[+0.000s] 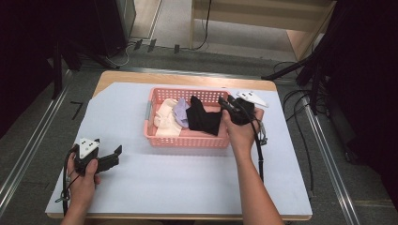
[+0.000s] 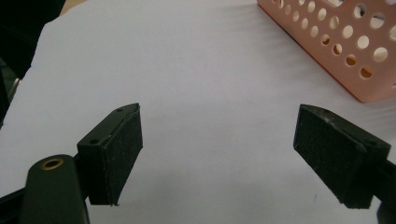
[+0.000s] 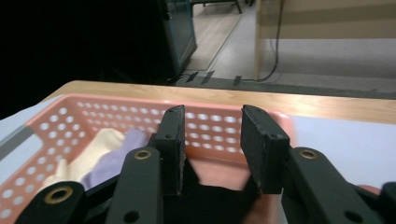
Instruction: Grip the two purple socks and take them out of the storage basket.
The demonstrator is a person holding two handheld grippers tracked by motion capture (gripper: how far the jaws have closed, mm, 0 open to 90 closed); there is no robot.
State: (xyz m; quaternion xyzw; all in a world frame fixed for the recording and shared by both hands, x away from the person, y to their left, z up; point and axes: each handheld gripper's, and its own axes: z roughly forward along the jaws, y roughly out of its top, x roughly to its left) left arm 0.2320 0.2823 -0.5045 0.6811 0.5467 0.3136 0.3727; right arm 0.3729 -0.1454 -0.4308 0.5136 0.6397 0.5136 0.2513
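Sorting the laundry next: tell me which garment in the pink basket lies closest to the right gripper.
The black garment. It lies at the basket's right side, just beside the right gripper; the lavender piece and the cream piece lie farther left.

Right tongs [image 1: 224, 104] over pink basket [image 1: 187, 138] beside black garment [image 1: 202, 117]; left tongs [image 1: 114, 156] apart.

There is one pink basket [image 1: 185, 138] on the white sheet [image 1: 178, 173], and this basket is the landmark for all places here. Inside the basket there are three pieces of cloth: one cream cloth [image 1: 165, 119] at its left end, one lilac cloth [image 1: 180, 112] next to it, and one black cloth [image 1: 204, 117] in the middle. There are two grippers: the right gripper [image 1: 224, 103] over the basket's right end, and the left gripper [image 1: 115, 154] left of the basket, near its front corner.
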